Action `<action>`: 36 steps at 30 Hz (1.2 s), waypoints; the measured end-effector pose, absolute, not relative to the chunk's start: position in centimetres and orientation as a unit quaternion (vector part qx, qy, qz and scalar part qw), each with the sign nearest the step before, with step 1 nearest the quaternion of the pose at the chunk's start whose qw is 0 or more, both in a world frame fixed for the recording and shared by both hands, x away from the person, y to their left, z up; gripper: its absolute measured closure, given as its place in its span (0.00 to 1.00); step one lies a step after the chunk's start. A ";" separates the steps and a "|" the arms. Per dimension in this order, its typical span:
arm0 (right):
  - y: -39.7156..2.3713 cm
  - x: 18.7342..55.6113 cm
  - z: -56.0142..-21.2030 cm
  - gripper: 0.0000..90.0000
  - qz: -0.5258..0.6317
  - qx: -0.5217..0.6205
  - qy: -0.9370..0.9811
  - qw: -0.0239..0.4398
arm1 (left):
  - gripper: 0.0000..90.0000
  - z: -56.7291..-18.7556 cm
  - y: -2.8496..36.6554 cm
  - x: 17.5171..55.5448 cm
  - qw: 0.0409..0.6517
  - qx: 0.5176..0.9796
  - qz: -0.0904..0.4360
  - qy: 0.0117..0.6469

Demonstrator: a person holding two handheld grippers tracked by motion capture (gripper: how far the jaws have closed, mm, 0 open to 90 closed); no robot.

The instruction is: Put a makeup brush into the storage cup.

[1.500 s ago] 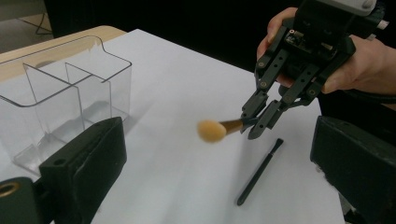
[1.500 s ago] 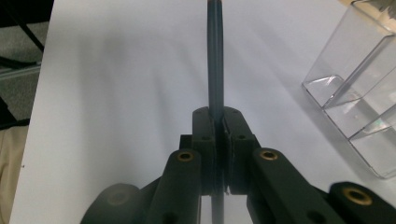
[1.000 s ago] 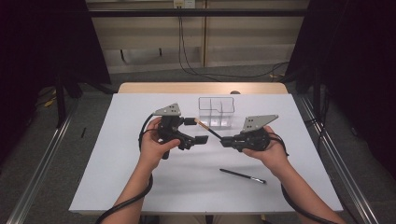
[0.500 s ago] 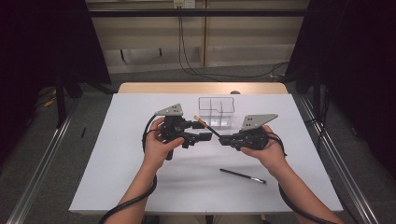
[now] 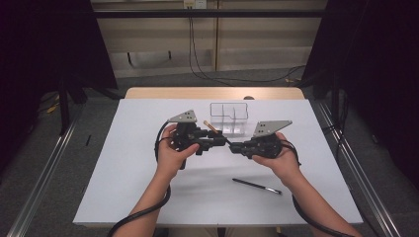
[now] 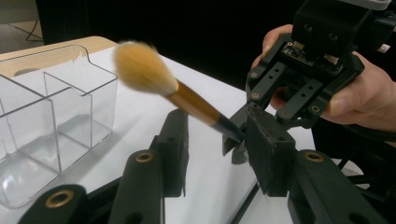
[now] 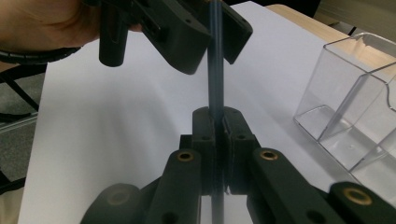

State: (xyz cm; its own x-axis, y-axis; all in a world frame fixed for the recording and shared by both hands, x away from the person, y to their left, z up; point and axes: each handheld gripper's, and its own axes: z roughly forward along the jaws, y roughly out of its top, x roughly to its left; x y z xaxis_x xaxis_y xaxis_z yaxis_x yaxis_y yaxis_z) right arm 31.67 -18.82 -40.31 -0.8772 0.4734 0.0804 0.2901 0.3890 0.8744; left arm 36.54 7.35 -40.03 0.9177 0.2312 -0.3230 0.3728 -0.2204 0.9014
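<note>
no readable text, no labels, no brands, no numbers

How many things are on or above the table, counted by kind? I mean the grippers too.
Grippers: 2, the left gripper and the right gripper.
Makeup brush: 1, the makeup brush, held in the right gripper.
Clear divided organiser: 1, the organiser.
Black pen: 1, the pen, lying on the table.
Total: 5.

Brush tip: blurred in the left gripper view.
Brush handle: lower end hidden between the right gripper fingers; top cut off by the picture's edge.
Clear box: cut off at the right edge.
Pen: too small to tell details.
</note>
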 end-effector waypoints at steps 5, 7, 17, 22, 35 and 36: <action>-18.5 31.6 -40.3 0.94 0.505 0.237 0.825 0.088 | 0.72 -40.2 7.1 36.5 0.602 0.770 -0.063 0.199; -18.4 31.6 -40.3 0.95 0.506 0.240 0.824 0.090 | 0.74 -40.3 7.1 36.5 0.604 0.769 -0.063 0.200; -18.2 31.6 -40.5 0.94 0.511 0.250 0.817 0.089 | 0.78 -40.6 7.1 36.5 0.614 0.758 -0.073 0.208; -18.3 31.6 -40.5 0.94 0.512 0.256 0.815 0.090 | 0.76 -40.4 7.1 36.5 0.600 0.771 -0.070 0.203; -18.2 31.6 -40.6 0.94 0.512 0.257 0.814 0.089 | 0.77 -40.6 7.3 36.7 0.597 0.769 -0.076 0.216; -18.2 31.7 -40.7 0.94 0.512 0.260 0.814 0.090 | 0.78 -40.6 7.4 36.8 0.594 0.769 -0.082 0.222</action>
